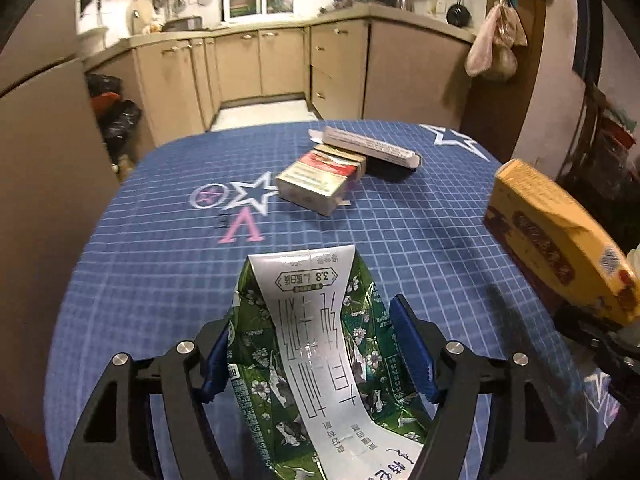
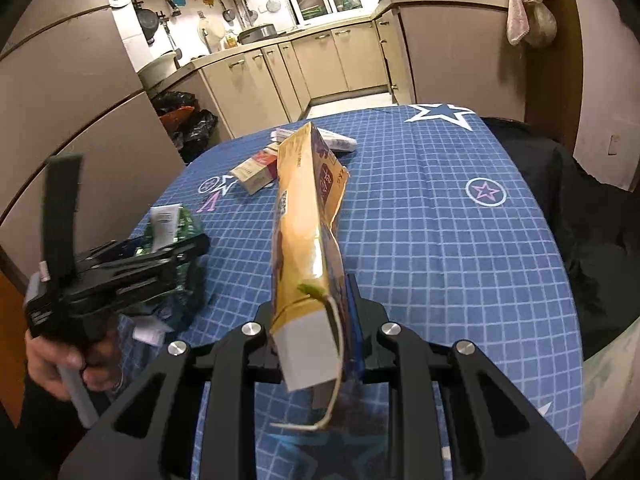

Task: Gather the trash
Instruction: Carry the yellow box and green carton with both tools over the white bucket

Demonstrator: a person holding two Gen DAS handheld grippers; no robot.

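Black bags (image 1: pixel 116 120): on the floor at far left, beside the kitchen cabinets.
Tabletop (image 1: pixel 160 264): covered by a blue grid cloth with star prints.
Left gripper (image 1: pixel 320 352): its blue pads sit on either side of a crumpled green carton (image 1: pixel 316 344), lower centre in the left wrist view; the left pad touches the carton, but I cannot tell whether both pads press on it. A hand (image 2: pixel 60 356) holds this gripper's handle at the left of the right wrist view.
Red-and-white box (image 1: pixel 316 184): lying on the tabletop beyond the carton, near the far edge.
Long white box (image 1: pixel 372 148): just behind the red-and-white box, leaning on it.
Right gripper (image 2: pixel 320 336): clenched on a flattened yellow carton (image 2: pixel 304 220), held up off the cloth and pointing away toward the far boxes.
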